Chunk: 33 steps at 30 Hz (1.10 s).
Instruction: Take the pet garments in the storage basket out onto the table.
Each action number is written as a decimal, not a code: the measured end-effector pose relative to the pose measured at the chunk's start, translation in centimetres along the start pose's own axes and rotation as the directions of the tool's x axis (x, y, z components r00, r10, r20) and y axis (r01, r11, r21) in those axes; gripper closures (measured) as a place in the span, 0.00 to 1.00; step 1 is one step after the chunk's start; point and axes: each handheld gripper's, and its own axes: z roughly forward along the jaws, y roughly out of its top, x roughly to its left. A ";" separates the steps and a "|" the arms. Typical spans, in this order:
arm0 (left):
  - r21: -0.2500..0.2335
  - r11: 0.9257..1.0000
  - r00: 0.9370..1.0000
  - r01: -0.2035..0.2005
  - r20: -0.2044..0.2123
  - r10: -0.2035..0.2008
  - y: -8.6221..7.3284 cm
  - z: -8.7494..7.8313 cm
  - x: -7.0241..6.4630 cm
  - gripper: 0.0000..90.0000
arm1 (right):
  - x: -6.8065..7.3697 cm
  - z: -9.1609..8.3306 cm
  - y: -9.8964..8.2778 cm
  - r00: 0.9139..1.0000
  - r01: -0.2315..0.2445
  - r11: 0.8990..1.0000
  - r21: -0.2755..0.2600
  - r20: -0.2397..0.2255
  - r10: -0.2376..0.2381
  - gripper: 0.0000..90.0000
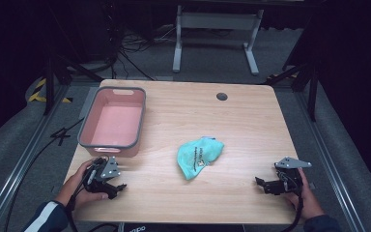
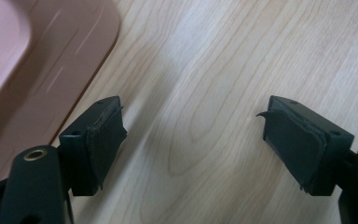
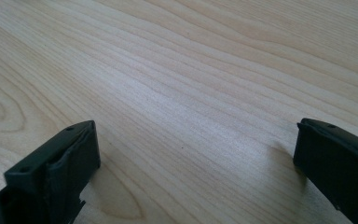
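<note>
Jaws of left gripper (image 1: 110, 186) and right gripper (image 1: 267, 184) spread, empty, near front bench (image 1: 251, 116) corners. Risk — bunching teal cloth (image 1: 198, 155); striking pink tub (image 1: 113, 121).

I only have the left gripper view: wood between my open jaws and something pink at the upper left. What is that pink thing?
Observer: A pink tub with a grey rim, seen from the high view. It stands on the table just beyond the left gripper.
Operator: Anything in it?
Observer: It looks empty.
Operator: What else is on the table?
Observer: A crumpled teal cloth lies near the middle, between the two grippers and touching neither.
Operator: And the right gripper?
Observer: The right gripper is near the front right corner, jaws apart with bare wood between them.
</note>
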 end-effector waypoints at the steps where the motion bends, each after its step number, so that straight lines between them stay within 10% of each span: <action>1: -0.009 1.000 1.000 0.015 0.006 -0.015 -0.3 -0.1 0.0 0.23 | 0.0 0.0 0.0 1.000 0.000 1.000 0.000 0.000 0.000 0.01; 8: -0.089 0.988 0.991 0.126 0.048 -0.122 -2.9 -0.3 0.8 0.18 | 0.0 0.0 0.0 1.000 0.000 1.000 0.000 0.000 0.000 0.01; 11: -0.149 0.963 0.973 0.223 0.100 -0.210 -4.5 -0.2 1.2 0.18 | 0.0 0.0 0.0 1.000 0.000 1.000 0.000 0.000 0.000 0.01; 14: -0.183 0.955 0.971 0.234 0.101 -0.219 -5.3 -0.3 1.1 0.17 | 0.0 0.0 0.0 1.000 0.000 1.000 0.000 0.000 0.000 0.01; 33: -0.183 0.951 0.967 0.250 0.100 -0.235 -5.6 -0.4 1.1 0.16 | 0.0 0.0 0.0 1.000 0.000 1.000 0.001 -0.003 0.000 0.01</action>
